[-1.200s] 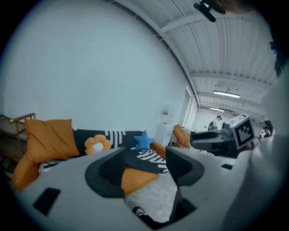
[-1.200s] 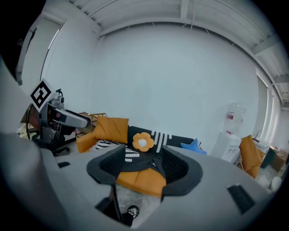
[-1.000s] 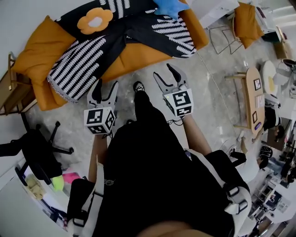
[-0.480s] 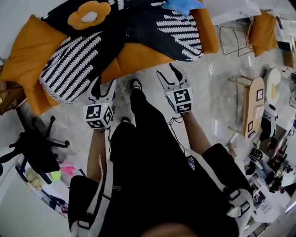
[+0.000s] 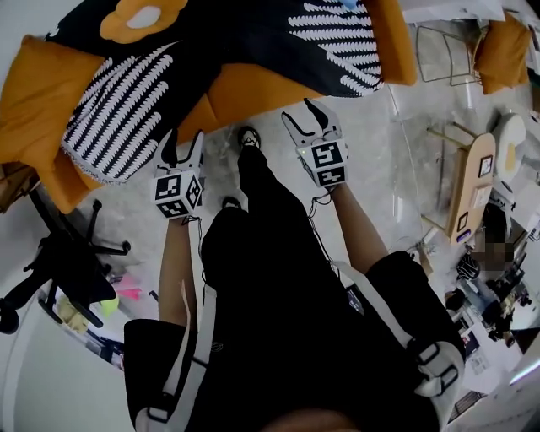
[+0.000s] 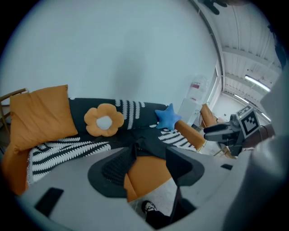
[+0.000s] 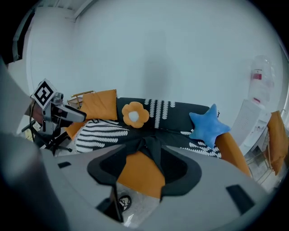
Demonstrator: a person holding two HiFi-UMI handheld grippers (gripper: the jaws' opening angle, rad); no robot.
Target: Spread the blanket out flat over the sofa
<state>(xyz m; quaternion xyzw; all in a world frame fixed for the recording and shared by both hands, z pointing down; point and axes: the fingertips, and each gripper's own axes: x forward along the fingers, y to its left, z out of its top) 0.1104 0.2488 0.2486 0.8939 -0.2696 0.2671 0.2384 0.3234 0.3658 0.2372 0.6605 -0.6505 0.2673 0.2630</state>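
A black blanket (image 5: pixel 253 42) with white striped patches lies bunched and crooked over the orange sofa (image 5: pixel 253 97), leaving the middle seat cushion bare. One striped end (image 5: pixel 114 126) hangs over the sofa's left front. My left gripper (image 5: pixel 180 145) is open and empty, short of the sofa's front edge. Held just before the bare cushion, my right gripper (image 5: pixel 302 116) also stands open with nothing in it. In the left gripper view the blanket (image 6: pixel 135 135) shows beyond the open jaws. The right gripper view shows the blanket (image 7: pixel 149 135) draped over the sofa's back.
An orange flower cushion (image 5: pixel 139 18) and a blue star cushion (image 7: pixel 207 124) lie on the blanket. An orange pillow (image 6: pixel 40 115) leans at the sofa's left end. A black office chair (image 5: pixel 63 261) stands at the left, a wooden side table (image 5: pixel 468 181) at the right.
The person has stepped nearer to the sofa. Both grippers have moved forward toward its front edge, still open and empty.
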